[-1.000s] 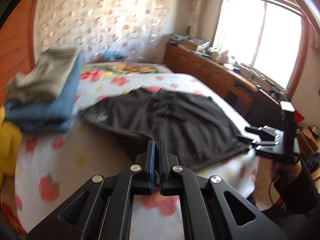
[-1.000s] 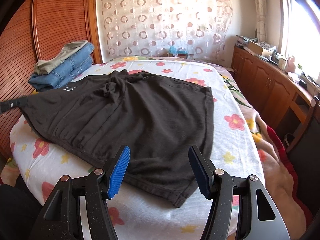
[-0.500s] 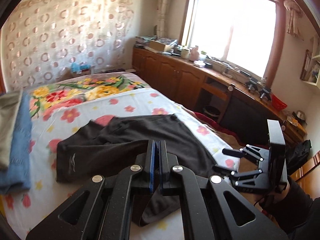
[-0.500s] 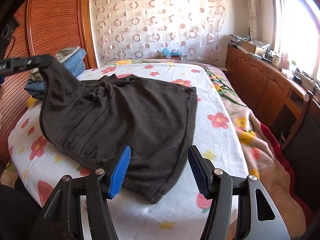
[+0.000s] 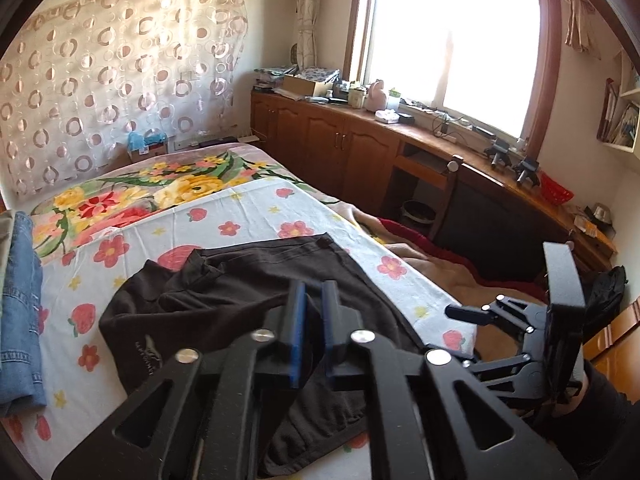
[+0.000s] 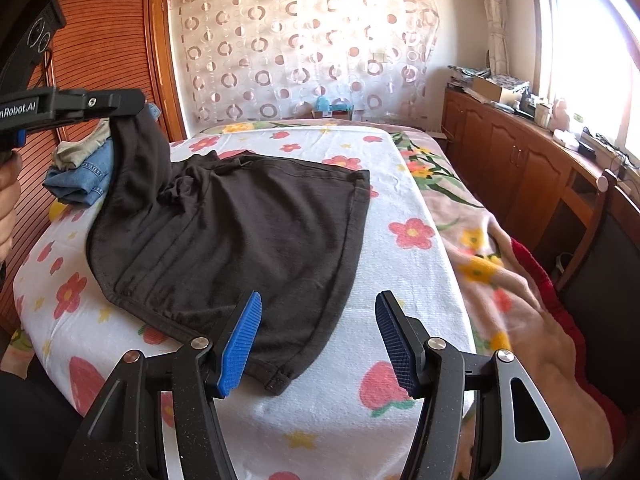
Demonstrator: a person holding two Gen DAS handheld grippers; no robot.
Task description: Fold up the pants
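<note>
Dark brown pants [image 6: 248,224], white strawberry-and-flower bedsheet [image 6: 400,288], blue folded jeans [image 5: 18,312], circle-patterned sheer curtain [image 6: 304,52]

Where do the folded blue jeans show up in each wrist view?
Left wrist: folded blue jeans at the far left edge, on the bed, cut off by the frame.
Right wrist: jeans at mid-left, behind the lifted black pants.
Shared landmark: the circle-patterned curtain.
</note>
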